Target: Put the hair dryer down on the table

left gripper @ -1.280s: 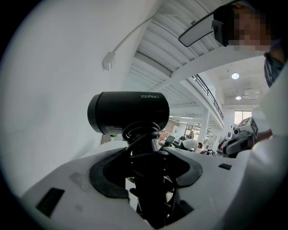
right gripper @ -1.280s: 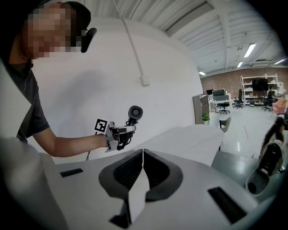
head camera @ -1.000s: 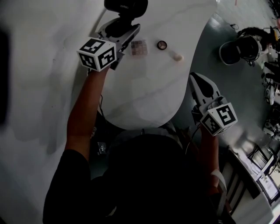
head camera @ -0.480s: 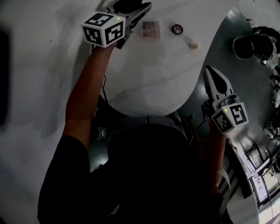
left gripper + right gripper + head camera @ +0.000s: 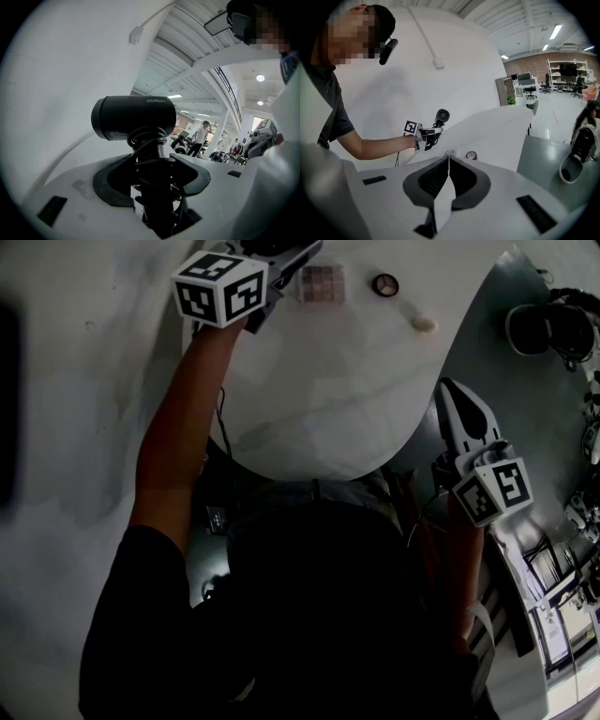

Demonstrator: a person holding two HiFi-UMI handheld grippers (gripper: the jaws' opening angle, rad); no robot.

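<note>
In the left gripper view a black hair dryer point(image 5: 133, 117) stands upright, its cord wound round the handle. My left gripper point(image 5: 154, 161) is shut on that handle. From the head view the left gripper point(image 5: 286, 254) sits at the top edge over the white table point(image 5: 319, 409), and the dryer's body is cut off there. The right gripper view shows the hair dryer point(image 5: 440, 116) held above the table's far side. My right gripper point(image 5: 450, 390) hangs off the table's right edge, over the grey floor. Its jaws point(image 5: 448, 159) are pressed together with nothing between them.
On the table near the left gripper lie a small square palette point(image 5: 322, 282), a small round tin point(image 5: 384, 283) and a pale oval piece point(image 5: 424, 323). Headsets point(image 5: 539, 329) and other gear lie on the floor at the right. A white wall point(image 5: 454, 65) stands behind the table.
The head view has tipped, so the table, the small items and the left gripper sit higher in the picture. The dryer's body has slid off the top edge. Both grips are unchanged.
</note>
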